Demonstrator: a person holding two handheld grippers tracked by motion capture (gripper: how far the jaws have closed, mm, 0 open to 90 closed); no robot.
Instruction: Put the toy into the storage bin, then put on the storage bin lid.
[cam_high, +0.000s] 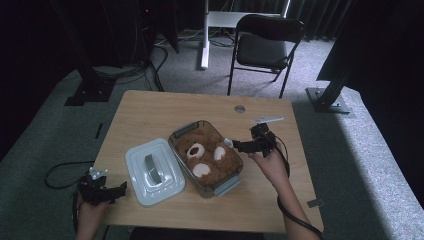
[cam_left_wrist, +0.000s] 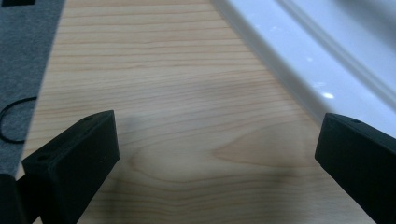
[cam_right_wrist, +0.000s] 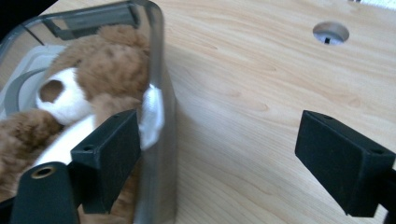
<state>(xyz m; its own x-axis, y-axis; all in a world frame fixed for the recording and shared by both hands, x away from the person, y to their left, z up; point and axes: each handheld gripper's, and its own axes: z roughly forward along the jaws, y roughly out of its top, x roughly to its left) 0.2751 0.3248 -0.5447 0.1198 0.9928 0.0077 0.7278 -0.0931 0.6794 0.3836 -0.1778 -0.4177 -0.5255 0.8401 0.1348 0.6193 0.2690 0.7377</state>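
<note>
A clear plastic bin (cam_high: 231, 183) with grey end handles stands mid-table, and a brown teddy bear (cam_high: 207, 157) lies inside it. The bin's white lid (cam_high: 165, 186), grey handle up, lies flat on the table just left of the bin. My right gripper (cam_high: 239, 145) is open at the bin's right rim. In the right gripper view the right gripper (cam_right_wrist: 219, 140) straddles the bin wall (cam_right_wrist: 161, 70), one jaw over the bear (cam_right_wrist: 107, 70) beside its white tag (cam_right_wrist: 152, 114), the other over bare table. My left gripper (cam_high: 119, 190) sits low at the table's front left corner. In the left gripper view the left gripper (cam_left_wrist: 215, 140) is open over wood, with the lid (cam_left_wrist: 317, 60) at the upper right.
The wooden table (cam_high: 165, 107) has a round cable hole (cam_high: 239, 108) near its far edge, also seen as the hole (cam_right_wrist: 330, 32). A black folding chair (cam_high: 267, 45) stands beyond the table. A cable (cam_high: 60, 170) loops on the grey carpet at the left.
</note>
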